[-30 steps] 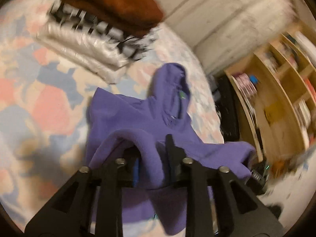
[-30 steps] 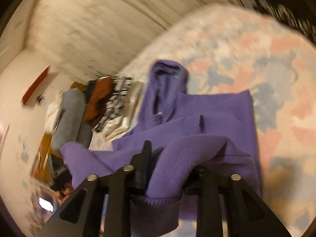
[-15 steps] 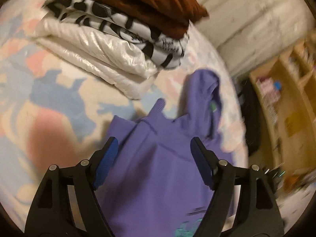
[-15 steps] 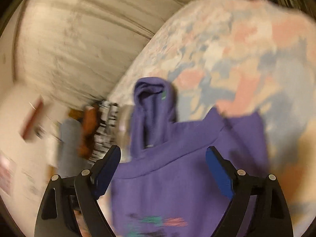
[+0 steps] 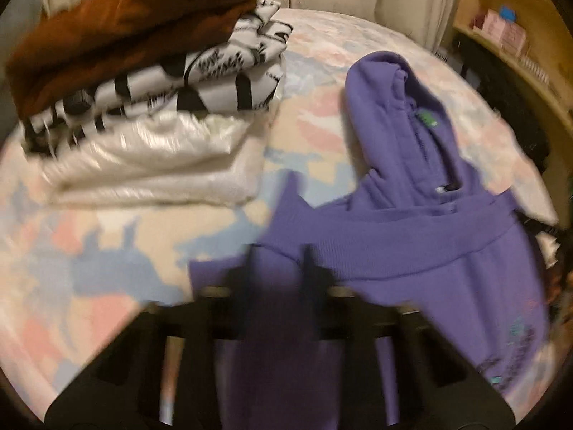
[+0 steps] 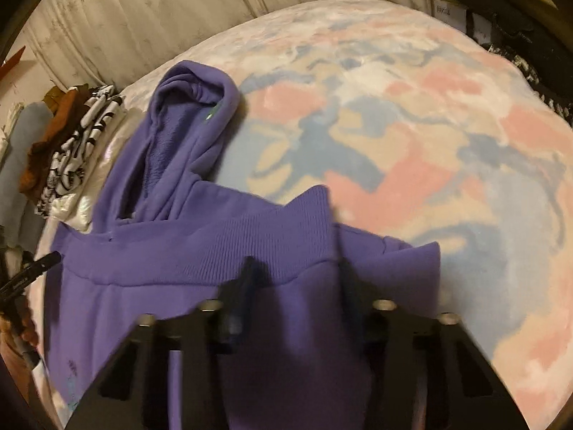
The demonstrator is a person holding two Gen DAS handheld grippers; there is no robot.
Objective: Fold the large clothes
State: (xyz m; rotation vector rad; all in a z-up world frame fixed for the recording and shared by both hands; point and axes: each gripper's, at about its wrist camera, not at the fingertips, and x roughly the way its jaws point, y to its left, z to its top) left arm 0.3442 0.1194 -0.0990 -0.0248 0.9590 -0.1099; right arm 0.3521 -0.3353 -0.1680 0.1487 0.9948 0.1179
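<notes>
The hoodie (image 5: 412, 251) lies on the bed (image 6: 429, 125), hood at 12 o'clock, hem folded up to the neck. Our left gripper (image 5: 277, 286) and right gripper (image 6: 293, 283) hover at the hem corners; blur hides whether the fingers pinch cloth, so we cannot tell. We should keep both corners level and the edge taut, clear of the stack (image 5: 143, 82) at 10 o'clock.

A home bedroom: a bed spread with a soft pastel pink, blue and cream blanket (image 6: 412, 114) fills the view ahead, folded clothes stacked (image 5: 143, 82) forward-left, wooden bookshelves (image 5: 519, 46) forward-right, pale curtains (image 6: 150, 10) beyond.
</notes>
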